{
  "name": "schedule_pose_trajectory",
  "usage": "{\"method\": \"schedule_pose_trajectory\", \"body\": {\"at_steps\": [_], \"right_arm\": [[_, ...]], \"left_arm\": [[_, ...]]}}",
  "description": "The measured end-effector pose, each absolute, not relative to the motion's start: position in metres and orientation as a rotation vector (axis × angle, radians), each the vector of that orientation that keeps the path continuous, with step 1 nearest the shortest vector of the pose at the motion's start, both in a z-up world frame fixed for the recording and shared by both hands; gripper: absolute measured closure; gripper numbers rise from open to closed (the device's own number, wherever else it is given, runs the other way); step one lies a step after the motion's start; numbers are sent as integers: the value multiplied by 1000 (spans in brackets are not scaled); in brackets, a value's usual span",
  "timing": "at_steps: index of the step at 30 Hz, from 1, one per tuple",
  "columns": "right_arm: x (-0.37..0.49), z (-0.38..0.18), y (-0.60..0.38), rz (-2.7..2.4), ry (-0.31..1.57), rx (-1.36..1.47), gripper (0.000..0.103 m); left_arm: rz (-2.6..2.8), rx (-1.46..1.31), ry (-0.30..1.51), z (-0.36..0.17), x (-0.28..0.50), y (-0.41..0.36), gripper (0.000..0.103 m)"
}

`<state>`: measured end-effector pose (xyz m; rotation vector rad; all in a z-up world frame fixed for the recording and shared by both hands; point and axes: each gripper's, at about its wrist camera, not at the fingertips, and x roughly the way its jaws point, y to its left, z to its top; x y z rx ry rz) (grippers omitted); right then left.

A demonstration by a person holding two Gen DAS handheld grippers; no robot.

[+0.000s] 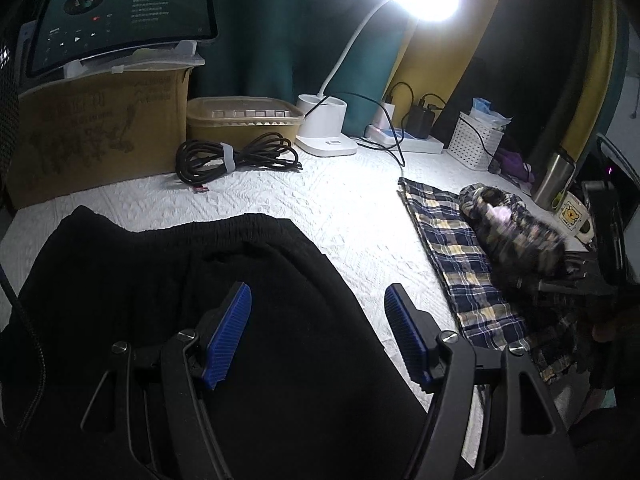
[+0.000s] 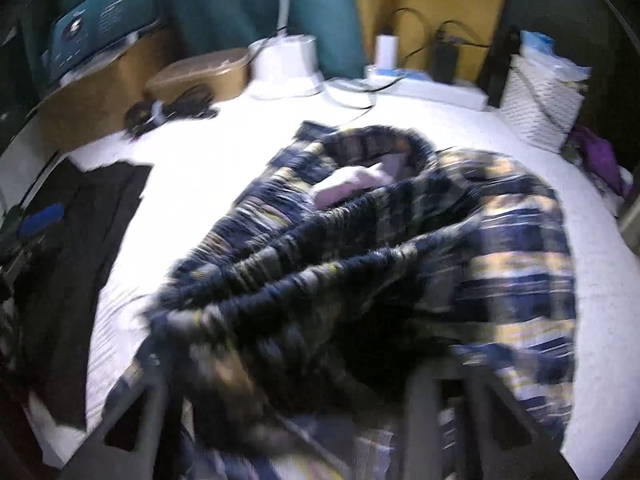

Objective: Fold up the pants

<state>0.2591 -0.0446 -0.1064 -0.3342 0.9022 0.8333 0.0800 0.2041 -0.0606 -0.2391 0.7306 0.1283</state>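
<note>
Black pants [image 1: 160, 280] lie flat on the white textured cover [image 1: 320, 208], waistband toward the far side. My left gripper [image 1: 319, 288] hovers over their right part, open, with nothing between its blue pads [image 1: 228, 332]. Navy and yellow plaid pants [image 1: 460, 248] lie to the right, partly flat, with a bunched, blurred heap [image 1: 508, 224] on top. In the right wrist view that plaid heap [image 2: 400, 240] is draped over my right gripper [image 2: 288, 360]. Its two dark fingers [image 2: 154, 396] stand wide apart and their tips are hidden under the cloth. The black pants [image 2: 100, 208] show at the left.
Along the back stand a cardboard box [image 1: 100, 136] with a tablet [image 1: 120, 12] on it, a tan lidded container [image 1: 244, 116], a coiled black cable [image 1: 236, 156], a white lamp base [image 1: 324, 128], a power strip [image 1: 404, 140] and a white basket [image 1: 476, 144]. A steel tumbler [image 1: 552, 180] and a mug [image 1: 572, 216] stand at the right.
</note>
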Motion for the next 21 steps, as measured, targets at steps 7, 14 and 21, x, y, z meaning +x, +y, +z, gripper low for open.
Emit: {"method": "schedule_pose_trajectory", "body": {"at_steps": [7,14,21], "right_arm": [[237,-107,-37,895,878,-368,30],[221,-96,-39,994,837,-370,24],[220,-75,-61,1048,784,-338,20]], "left_arm": [[130,-240,738,-57,72,200,34],[171,-232,732,-46,68,196,34],[223,-225,728,-36,69,186,34]]}}
